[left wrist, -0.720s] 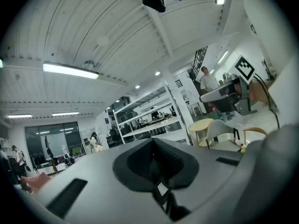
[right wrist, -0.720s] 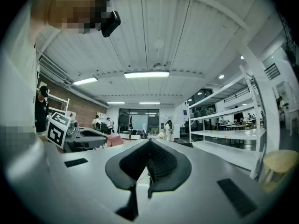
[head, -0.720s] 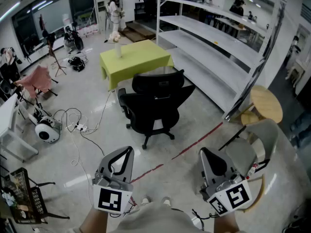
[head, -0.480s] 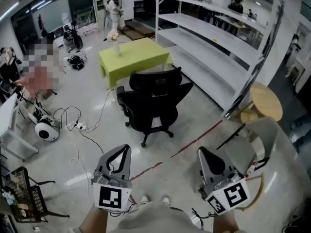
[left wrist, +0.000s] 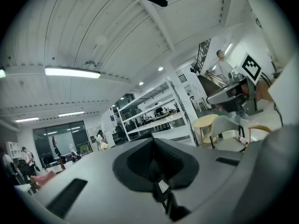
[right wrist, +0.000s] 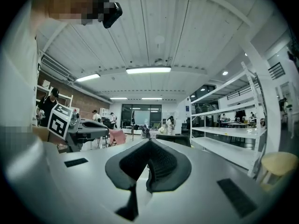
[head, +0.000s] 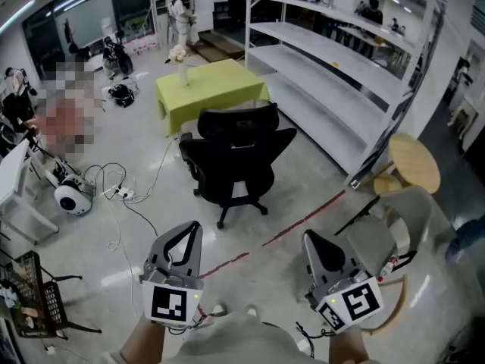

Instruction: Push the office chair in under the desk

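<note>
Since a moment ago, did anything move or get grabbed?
Barely. The left gripper and right gripper have sunk slightly in the head view; nothing was grabbed or let go. The black office chair stays untouched before the green-covered table, both grippers shut and empty.

Left tool (left wrist: 154, 148) level, jaws closed together, nothing between them. Beyond its tip: a white shelving rack (left wrist: 159, 120) and, to the right, a round table (left wrist: 205, 122). The right tool (left wrist: 215, 97) shows at right; a strip light (left wrist: 72, 72) is lit on the ceiling.
</note>
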